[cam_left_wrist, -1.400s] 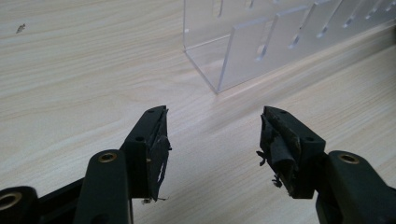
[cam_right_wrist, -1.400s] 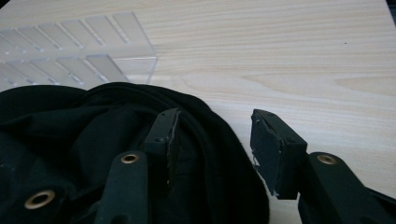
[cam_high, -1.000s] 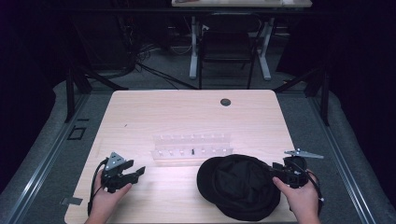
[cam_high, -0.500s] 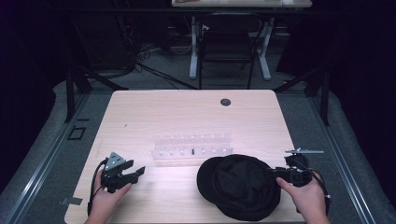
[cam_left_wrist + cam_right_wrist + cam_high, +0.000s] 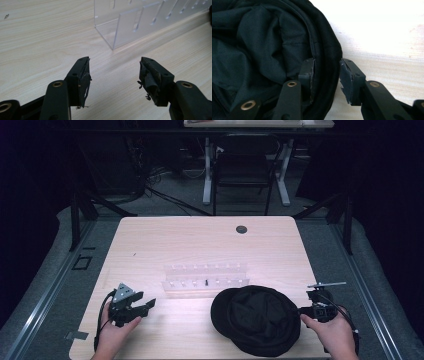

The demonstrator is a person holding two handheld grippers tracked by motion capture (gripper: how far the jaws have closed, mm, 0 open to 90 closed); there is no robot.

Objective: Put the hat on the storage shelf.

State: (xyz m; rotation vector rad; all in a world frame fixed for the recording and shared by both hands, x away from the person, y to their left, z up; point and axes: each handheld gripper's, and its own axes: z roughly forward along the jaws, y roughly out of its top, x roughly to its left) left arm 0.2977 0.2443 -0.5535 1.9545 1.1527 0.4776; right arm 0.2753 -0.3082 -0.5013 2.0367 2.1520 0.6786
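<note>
The left gripper [image 5: 145, 306] rests on the table [image 5: 165, 240] at about 7 o'clock in the high view, as it did a second ago; its jaws stand wide apart with only bare wood between them, and the left gripper view shows them aimed at the near corner of the clear rack [image 5: 130, 25]. The rack [image 5: 206, 279] lies at table centre, well apart from that gripper and just beyond the hat at 12 o'clock of it. The hat [image 5: 257, 320], black cloth lying brim-side up, sits at about 5 o'clock on the table. The right gripper [image 5: 303, 310] stands at the hat's 3 o'clock edge. Its jaws have just been closing, and the right gripper view shows the hat's rolled rim [image 5: 329, 65] between them: the inner jaw lies against the lining, while the outer jaw shows a narrow gap to the rim, so the pads do not yet clamp it. Judged from this, the grasp on the rim is under way but not complete; further closing is needed before a lift. No brand, label or legible writing is visible on the hat, rack or grippers.
</note>
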